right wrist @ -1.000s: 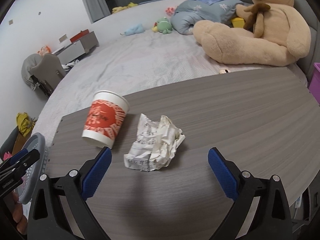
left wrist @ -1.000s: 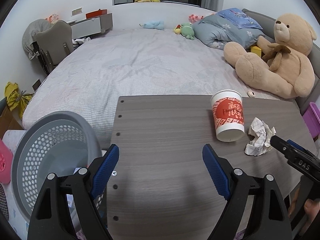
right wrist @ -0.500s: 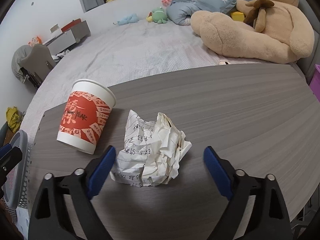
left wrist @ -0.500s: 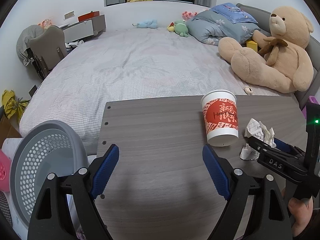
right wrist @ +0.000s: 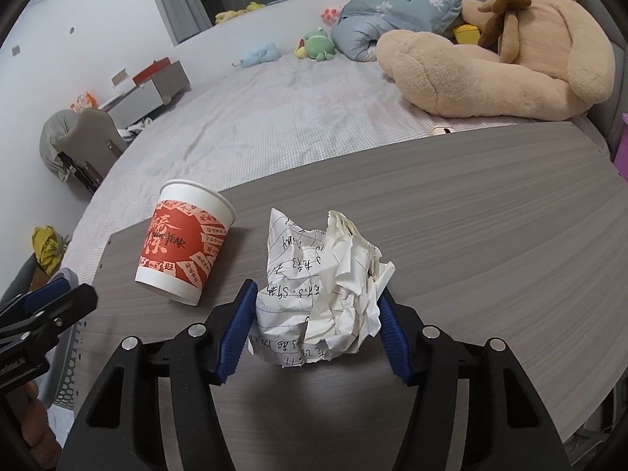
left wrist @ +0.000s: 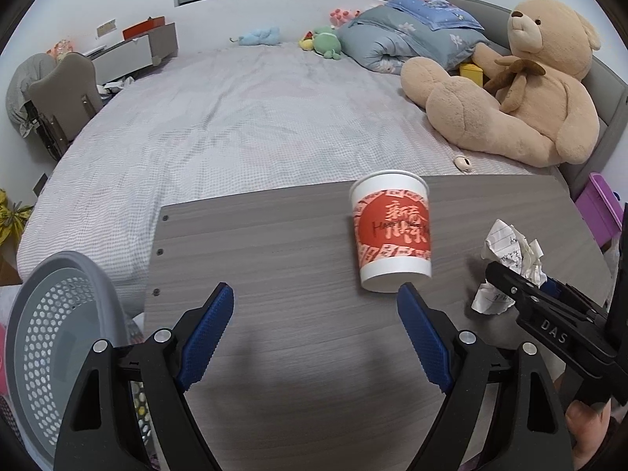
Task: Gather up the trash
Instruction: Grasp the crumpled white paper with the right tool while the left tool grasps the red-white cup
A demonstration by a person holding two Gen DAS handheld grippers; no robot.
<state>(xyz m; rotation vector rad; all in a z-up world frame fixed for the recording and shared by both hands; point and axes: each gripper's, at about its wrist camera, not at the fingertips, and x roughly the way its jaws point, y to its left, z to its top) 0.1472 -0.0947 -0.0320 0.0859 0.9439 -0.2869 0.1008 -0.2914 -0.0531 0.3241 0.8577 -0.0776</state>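
— Where did you have the right gripper (right wrist: 316, 327) at that point?

— I had its blue pads (right wrist: 237, 327) pressed against both flanks of the crumpled paper (right wrist: 322, 286), so it was pinching the ball low down, near the grey table (right wrist: 490, 227). The wad sat right between the fingers, bulging forward past their tips.

— How did you judge it would handle?

— Very light and soft, I thought. It would crush further under the squeeze and not slip much on the ribbed pads. Taking it across its widest part seemed right to me; a loose flap at the edge might tear or unfold.

— And the left gripper (left wrist: 316, 327)?

— I held it spread wide, with nothing between the fingers. The red paper cup (left wrist: 392, 235) stood upright just ahead of its right fingertip, apart from it. The cup looked equally light but thin-walled, so I reckoned a gentle grip around the middle would suit. The grey perforated basket (left wrist: 51, 322) was beside and below the left finger, off the table's edge.
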